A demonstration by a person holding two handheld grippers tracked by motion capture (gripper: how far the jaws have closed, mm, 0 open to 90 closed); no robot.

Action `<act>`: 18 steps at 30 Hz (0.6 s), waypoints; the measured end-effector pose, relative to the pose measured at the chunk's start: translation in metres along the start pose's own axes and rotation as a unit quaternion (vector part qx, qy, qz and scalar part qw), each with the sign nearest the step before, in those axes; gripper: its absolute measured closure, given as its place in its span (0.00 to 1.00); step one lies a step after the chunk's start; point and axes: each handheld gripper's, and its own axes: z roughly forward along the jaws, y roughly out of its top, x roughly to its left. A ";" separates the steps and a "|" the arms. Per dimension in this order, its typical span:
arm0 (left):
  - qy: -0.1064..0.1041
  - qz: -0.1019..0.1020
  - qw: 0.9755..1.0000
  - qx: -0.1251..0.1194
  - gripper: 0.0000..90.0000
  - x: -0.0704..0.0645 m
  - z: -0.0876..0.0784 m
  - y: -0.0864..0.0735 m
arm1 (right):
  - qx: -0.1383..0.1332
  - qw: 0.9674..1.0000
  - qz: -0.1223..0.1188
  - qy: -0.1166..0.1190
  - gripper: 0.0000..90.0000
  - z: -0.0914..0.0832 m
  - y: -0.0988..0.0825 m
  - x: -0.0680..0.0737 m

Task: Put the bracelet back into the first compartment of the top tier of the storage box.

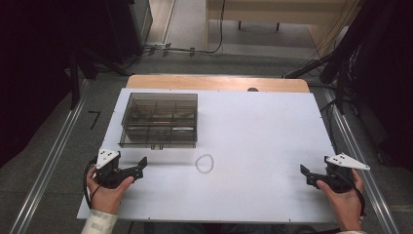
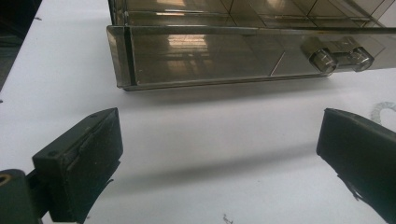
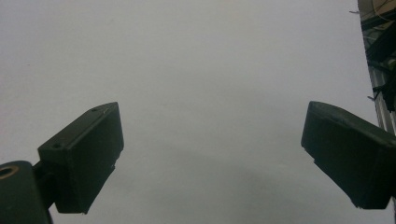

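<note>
A smoky see-through compartment box [image 1: 159, 120] with its lid down stands on the back left of the white table [image 1: 263, 126]. In the left gripper view its front wall [image 2: 201, 58] and twin round latches [image 2: 336, 58] are close ahead. A small pale beaded ring [image 1: 204, 163] lies in front of the box, and its edge shows at the far right [image 2: 384, 109]. My left gripper [image 1: 140, 168] [image 2: 220, 121] rests low on the table near the box's front left corner, jaws wide apart and empty. My right gripper [image 1: 307, 176] [image 3: 213, 112] sits at the near right, open over bare table.
The table's right edge and a metal floor rail [image 3: 380, 93] lie just right of the right gripper. Dark stands and cables [image 1: 350, 53] crowd the floor beyond the table's far corners. A wooden strip [image 1: 219, 83] borders the table's far edge.
</note>
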 end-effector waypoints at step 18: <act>0.014 -0.021 1.000 0.012 0.01 -0.018 0.004 0.004 | -0.014 1.000 0.007 0.008 0.05 -0.005 0.000 -0.005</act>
